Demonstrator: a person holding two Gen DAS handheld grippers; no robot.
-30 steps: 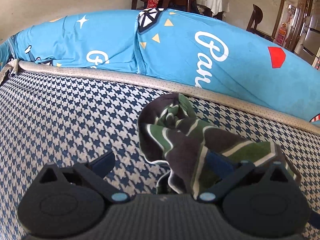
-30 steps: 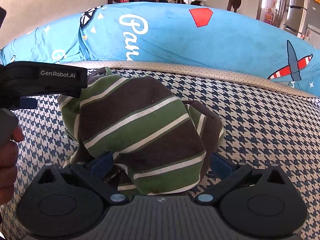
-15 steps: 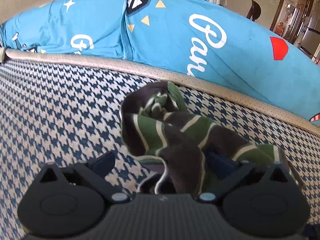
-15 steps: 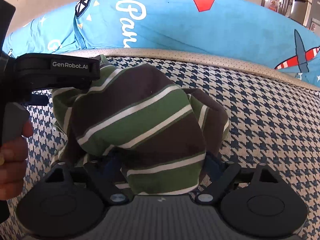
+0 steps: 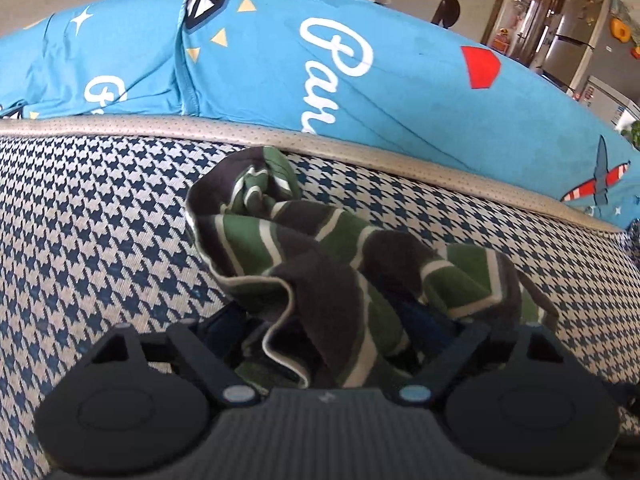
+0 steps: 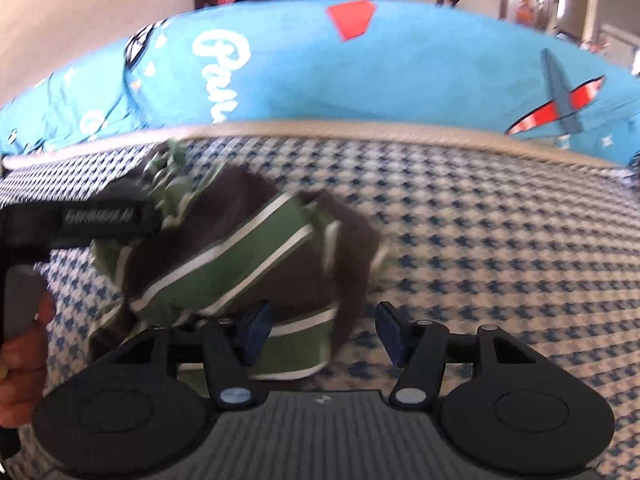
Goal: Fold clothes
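Seat cushion (image 5: 100, 220): houndstooth fabric under both my tools, running ahead to a tan piped edge.
Blue cover (image 5: 400, 92): printed cloth banked up beyond that edge, well ahead of my fingers.
Striped garment (image 5: 312, 248): a green, brown and white bundle, crumpled on the cushion. From my left gripper it rises straight ahead and spills back between the fingers; from my right gripper it sits ahead and to the left, its near hem over the left finger.
How it will handle: I judge it light, soft and limp, so it will sag and bunch anywhere I don't support it. Not fragile, not slippery. Best taken at a hem or corner, one per tool, then drawn apart to flatten it.
Left gripper (image 5: 324, 340): fingers spread wide with cloth heaped between and over them; I can't tell whether they are pinching any of it. Held low, pointing forward along the cushion.
Right gripper (image 6: 324, 332): fingers apart, nothing clamped, right pad clear over bare cushion. Low and level; the view is blurred.
My left hand (image 6: 20, 364): seen from the right tool at far left, wrapped round the other tool's handle.
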